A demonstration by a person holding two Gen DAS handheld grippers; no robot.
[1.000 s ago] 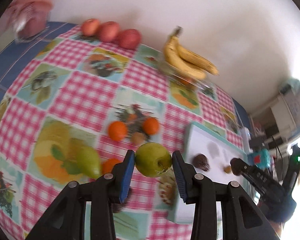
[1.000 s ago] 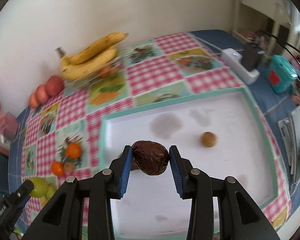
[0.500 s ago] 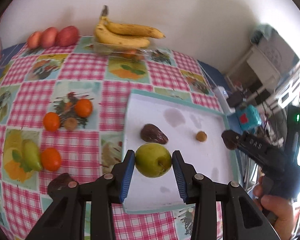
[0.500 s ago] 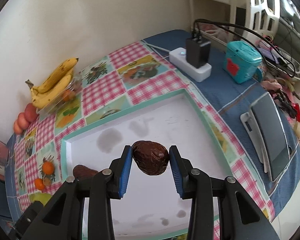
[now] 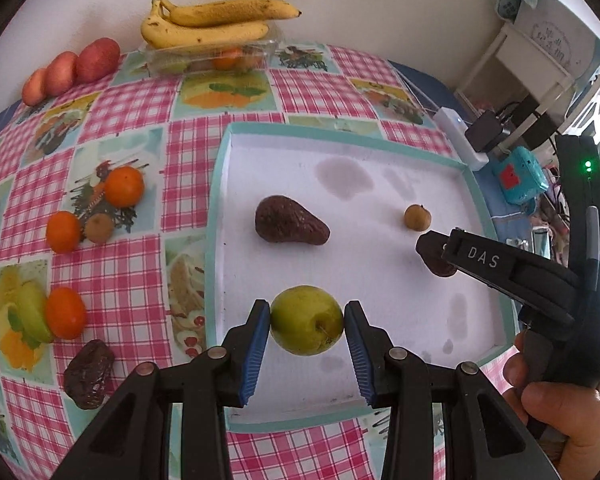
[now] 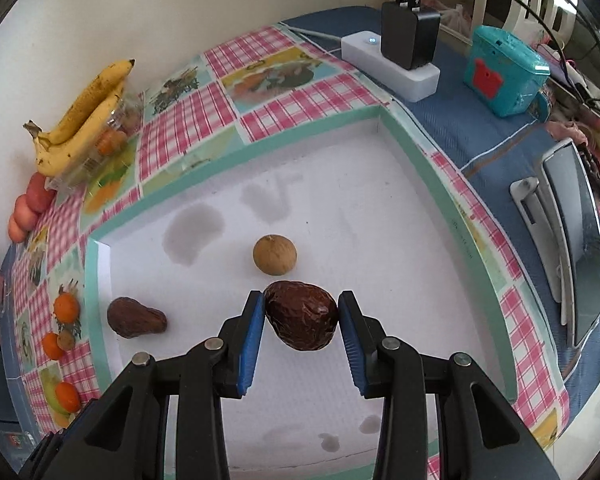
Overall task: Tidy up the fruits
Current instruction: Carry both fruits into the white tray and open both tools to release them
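Observation:
My left gripper [image 5: 307, 322] is shut on a green apple [image 5: 306, 320] and holds it over the near part of the white tray [image 5: 216, 208]. My right gripper [image 6: 302, 318] is shut on a dark brown avocado [image 6: 302, 320] above the tray's [image 6: 412, 148] middle; it also shows in the left wrist view [image 5: 432, 250] at the right. On the tray lie a second dark avocado [image 5: 288, 226] [image 6: 134, 318] and a small brown round fruit [image 5: 417, 217] [image 6: 275, 255].
On the checked cloth left of the tray lie three oranges [image 5: 124, 186], a small brown fruit [image 5: 99, 228], a green pear [image 5: 34, 312] and a dark avocado [image 5: 88, 374]. Bananas [image 5: 212, 24] on a clear box and red apples [image 5: 96, 54] stand at the back. A power strip [image 6: 392, 62], teal box [image 6: 504, 76] and tablet [image 6: 576, 240] are at the right.
Both grippers have moved over the tray with their fruits. The left gripper came from the cloth with the apple; the right gripper swung back toward the small brown fruit.

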